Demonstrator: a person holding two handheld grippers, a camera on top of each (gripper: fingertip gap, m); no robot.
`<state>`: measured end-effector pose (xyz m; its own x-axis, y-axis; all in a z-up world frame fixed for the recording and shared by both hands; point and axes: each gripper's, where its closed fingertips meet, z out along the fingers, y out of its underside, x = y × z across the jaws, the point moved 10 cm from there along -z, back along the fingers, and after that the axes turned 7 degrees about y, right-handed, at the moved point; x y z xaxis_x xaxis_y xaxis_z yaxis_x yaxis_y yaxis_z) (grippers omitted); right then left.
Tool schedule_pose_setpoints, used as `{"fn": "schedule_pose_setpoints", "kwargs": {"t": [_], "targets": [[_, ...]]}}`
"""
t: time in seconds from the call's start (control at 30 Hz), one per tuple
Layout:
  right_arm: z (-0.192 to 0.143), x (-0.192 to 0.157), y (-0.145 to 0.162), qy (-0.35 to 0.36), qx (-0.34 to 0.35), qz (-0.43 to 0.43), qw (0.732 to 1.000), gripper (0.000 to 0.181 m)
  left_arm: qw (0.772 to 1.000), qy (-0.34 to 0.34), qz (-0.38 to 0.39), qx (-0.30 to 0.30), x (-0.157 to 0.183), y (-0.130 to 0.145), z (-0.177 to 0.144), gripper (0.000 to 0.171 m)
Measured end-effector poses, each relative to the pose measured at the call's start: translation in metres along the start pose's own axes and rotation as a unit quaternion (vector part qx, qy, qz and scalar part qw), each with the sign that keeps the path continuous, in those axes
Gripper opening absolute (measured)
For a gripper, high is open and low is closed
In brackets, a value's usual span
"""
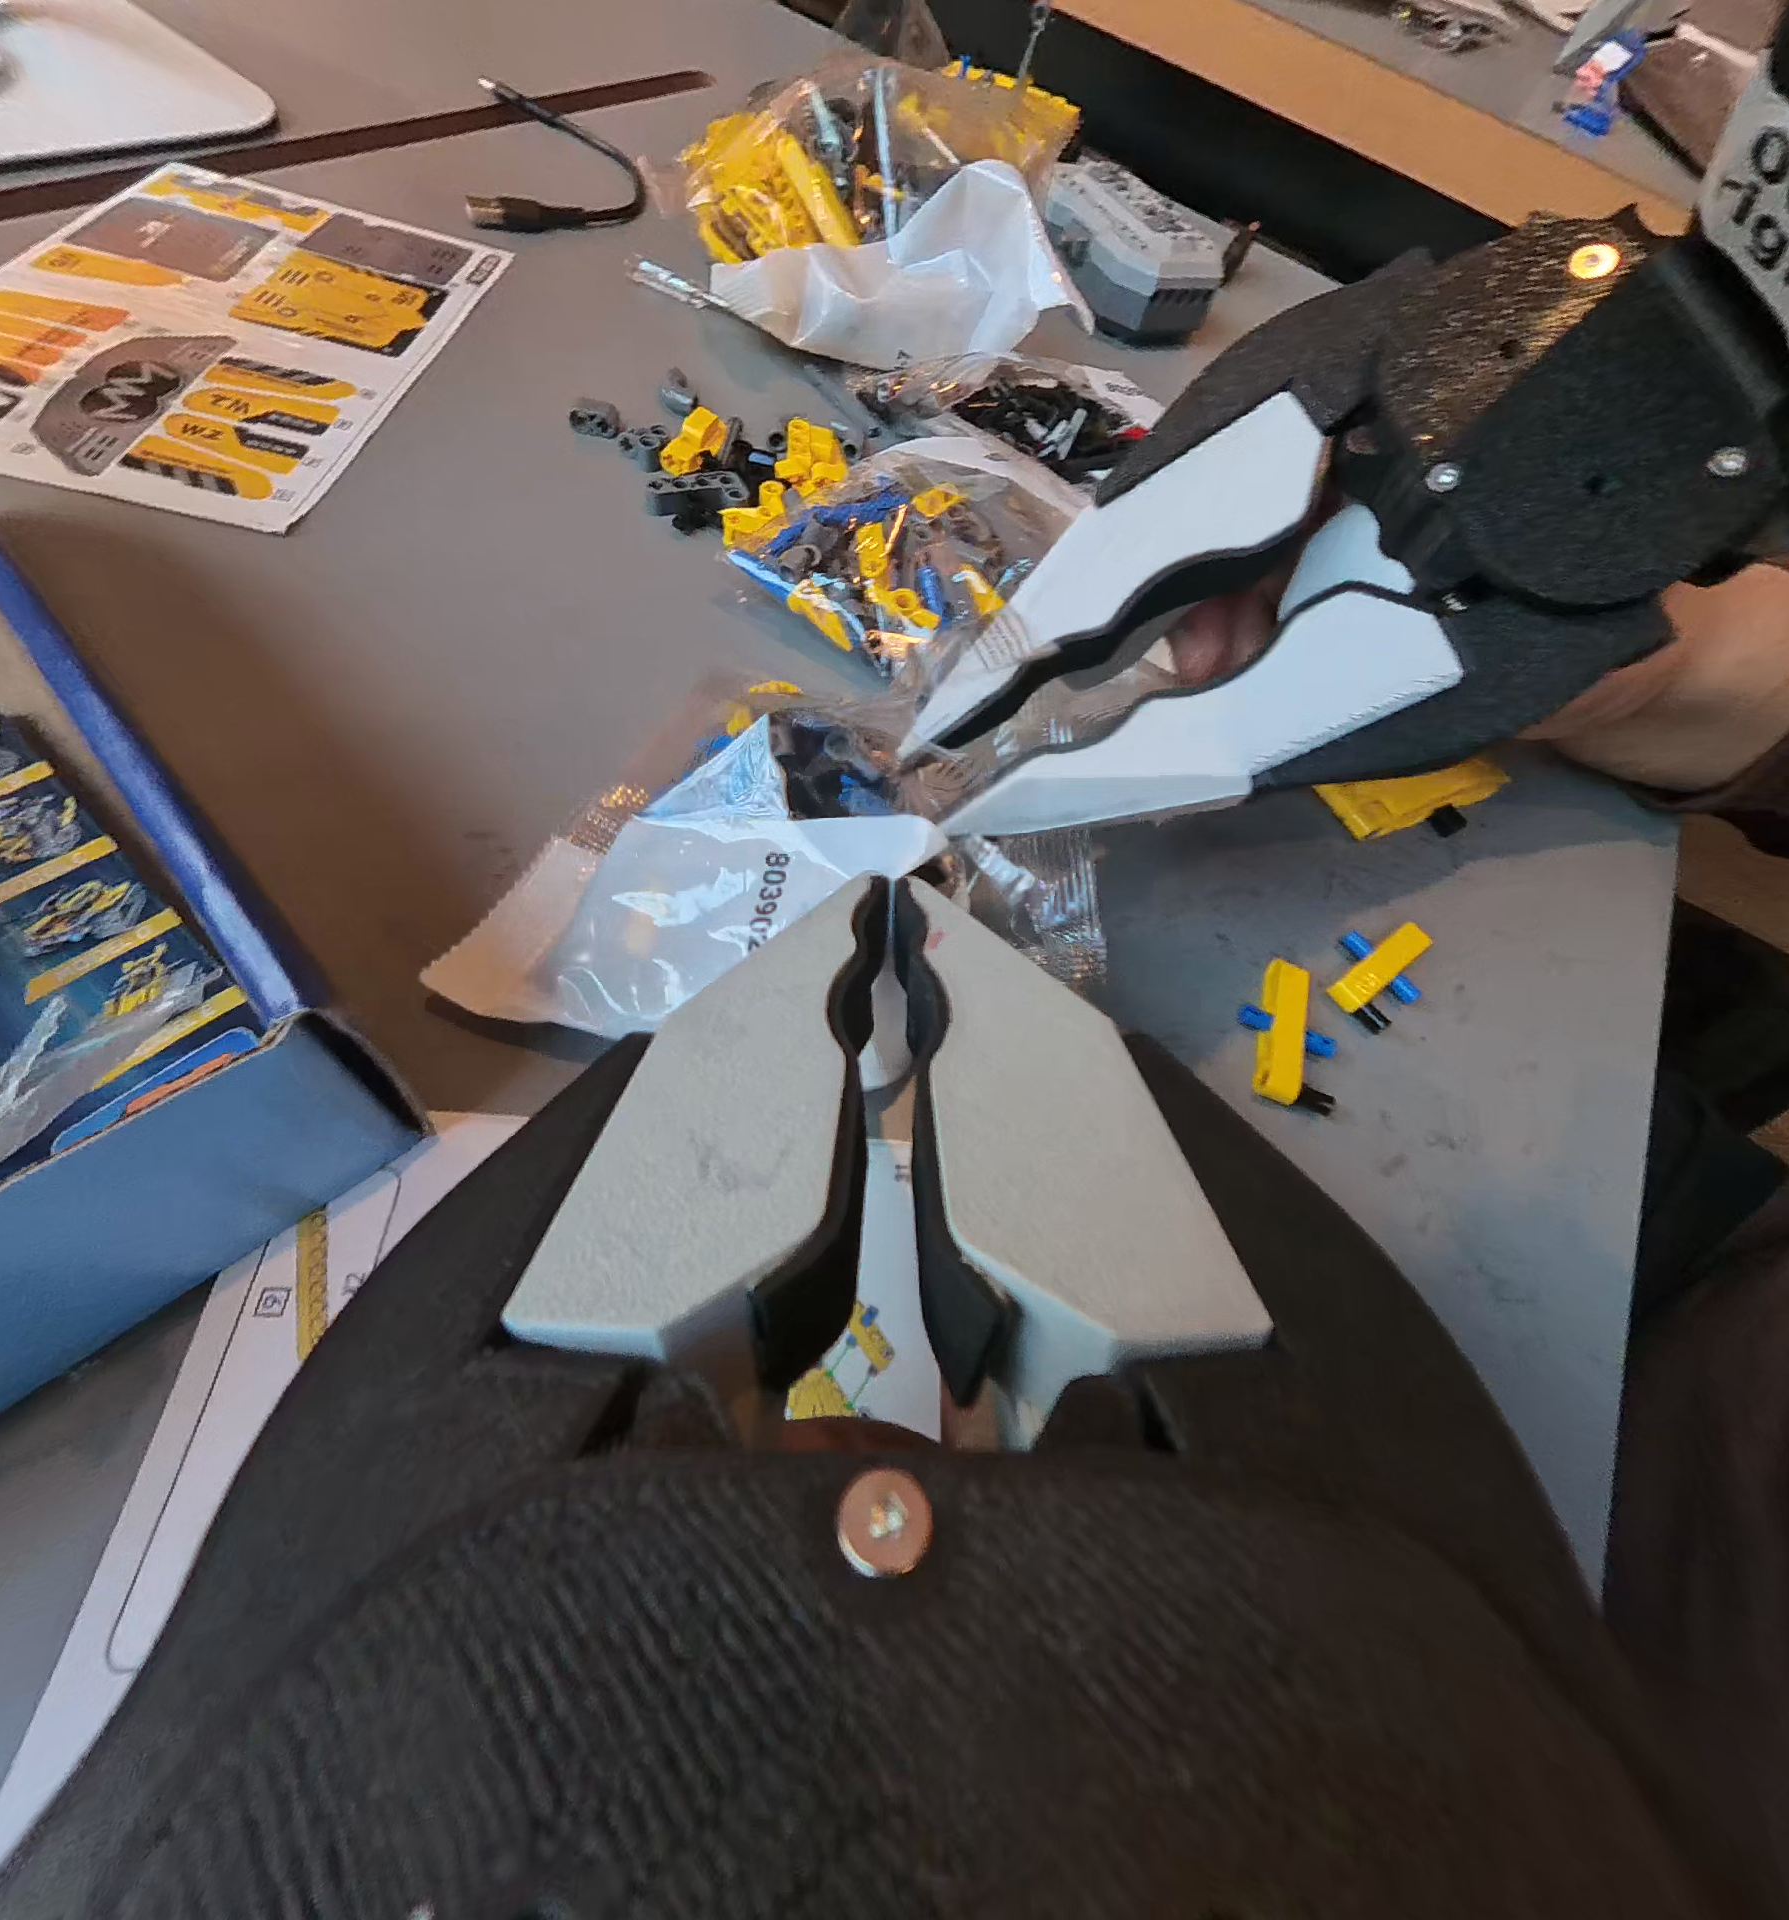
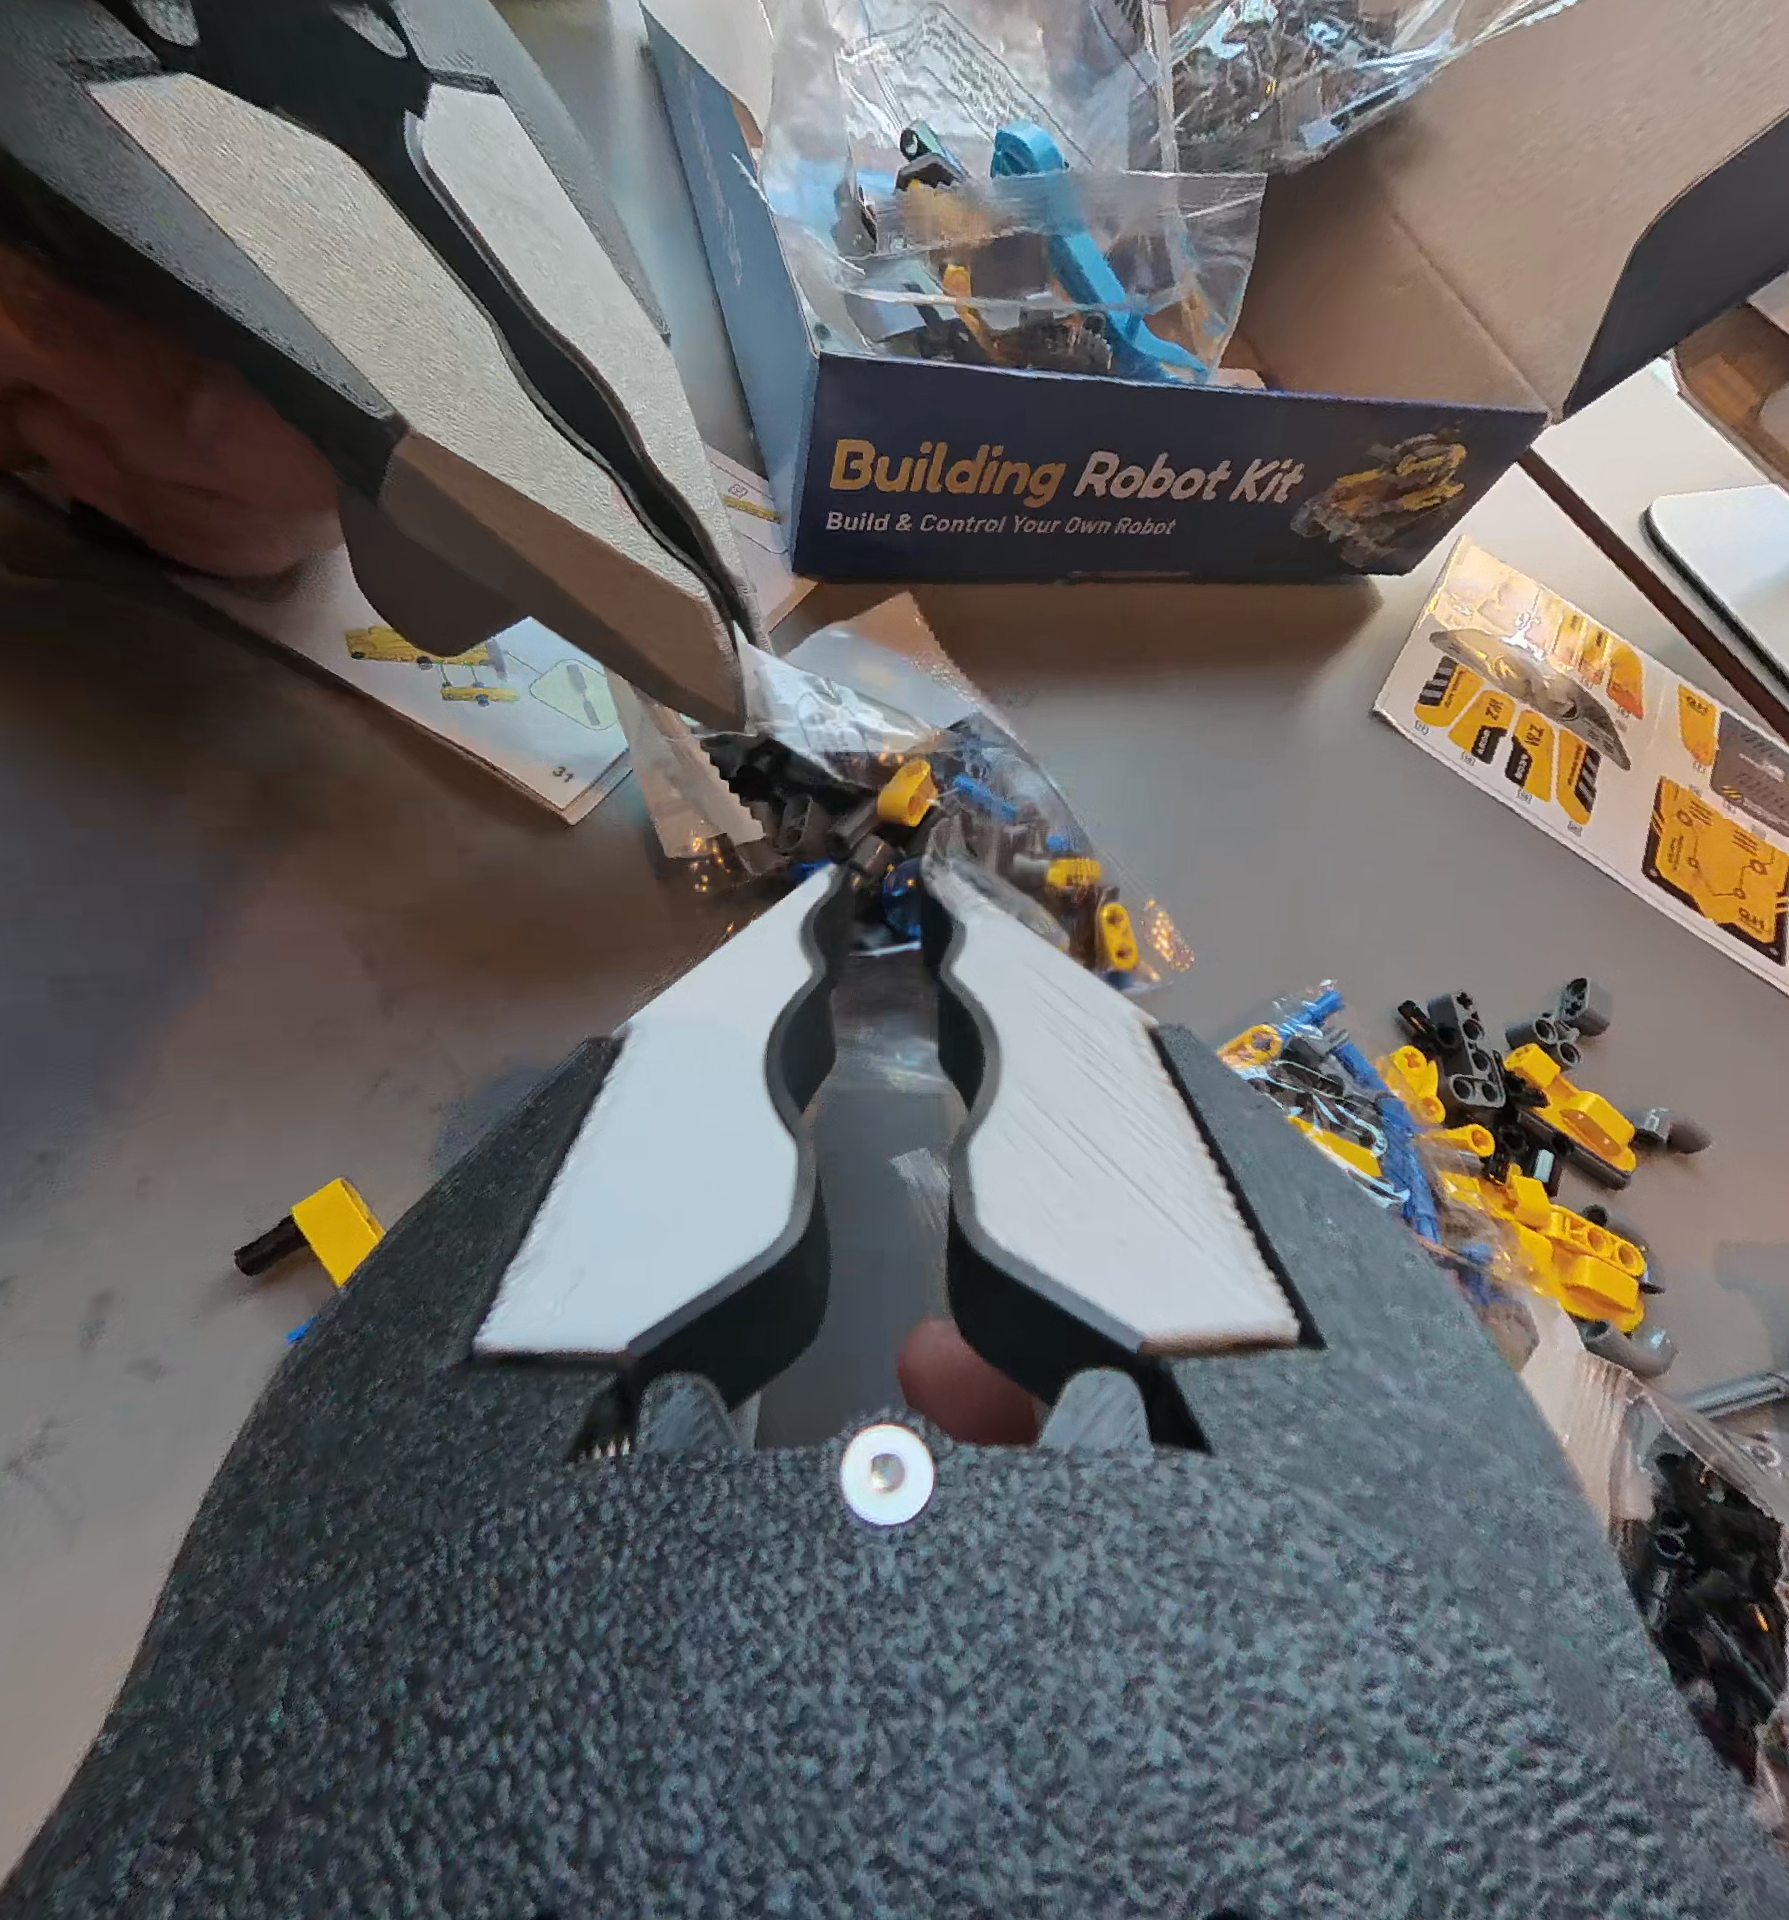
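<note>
Clear plastic, crinkled and half printed white, makes up the small parts bag (image 1: 724, 894) lying on the grey surface (image 1: 402, 644) between my two tools; it holds black, blue and yellow pieces. My left gripper (image 1: 888, 883) has its fingers pressed together on the bag's near corner, pinching the film itself and none of the pieces. My right gripper (image 2: 879, 883) has its fingers narrowly parted at the bag's torn mouth, tips in among the loose pieces there; I cannot tell whether they touch one.

Judging from this, the left pinch has to be firm on the film alone so that the bag does not slide, and the right tips ought to close on one piece only, low and square, so that nothing spills out of the opening.

Just beyond the bag lie another clear bag (image 1: 869, 540) of mixed pieces and a loose heap of yellow and black parts (image 2: 1492, 1143); a bag of yellow parts (image 1: 817, 177) lies farther off. Two small yellow assemblies (image 1: 1326, 1008) with blue pins sit near my right side. An open blue box (image 2: 1129, 488) stands on my left with bagged parts inside, a sticker sheet (image 1: 194, 343) beyond it, and an instruction booklet (image 2: 516, 707) under my left tool.
</note>
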<state>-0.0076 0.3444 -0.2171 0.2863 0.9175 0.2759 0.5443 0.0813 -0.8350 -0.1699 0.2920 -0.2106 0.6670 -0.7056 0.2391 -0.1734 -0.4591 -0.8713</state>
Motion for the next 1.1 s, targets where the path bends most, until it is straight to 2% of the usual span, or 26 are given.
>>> {"fn": "schedule_pose_setpoints", "kwargs": {"t": [0.17,0.37,0.5,0.7,0.83,1.03,1.1], "targets": [[0.005,-0.002,-0.001,0.0,-0.015,-0.008,1.0,0.02,1.0,0.014,0.018,0.008,0.005,-0.001,0.001,0.0],[0.02,-0.01,-0.006,0.034,-0.057,-0.053,0.996,0.028,0.998,0.028,0.047,0.001,0.013,-0.001,0.004,0.0],[0.027,-0.01,-0.009,-0.004,-0.087,-0.041,0.995,0.02,1.0,0.005,0.025,0.009,0.008,-0.001,0.002,0.0],[0.021,0.0,-0.004,-0.02,-0.068,0.001,0.998,0.01,0.998,-0.049,0.001,0.034,0.001,-0.002,-0.004,0.0],[0.016,0.002,-0.002,-0.007,-0.052,0.004,0.999,0.012,0.997,-0.064,-0.021,0.037,-0.004,-0.001,-0.005,0.0],[0.01,0.005,-0.002,-0.008,-0.03,0.019,0.999,0.022,0.997,-0.046,-0.04,0.038,-0.007,-0.001,-0.006,0.0],[0.009,0.005,-0.003,-0.005,-0.019,0.021,1.0,0.025,0.997,-0.043,-0.042,0.04,-0.007,-0.001,-0.006,0.006]]}}
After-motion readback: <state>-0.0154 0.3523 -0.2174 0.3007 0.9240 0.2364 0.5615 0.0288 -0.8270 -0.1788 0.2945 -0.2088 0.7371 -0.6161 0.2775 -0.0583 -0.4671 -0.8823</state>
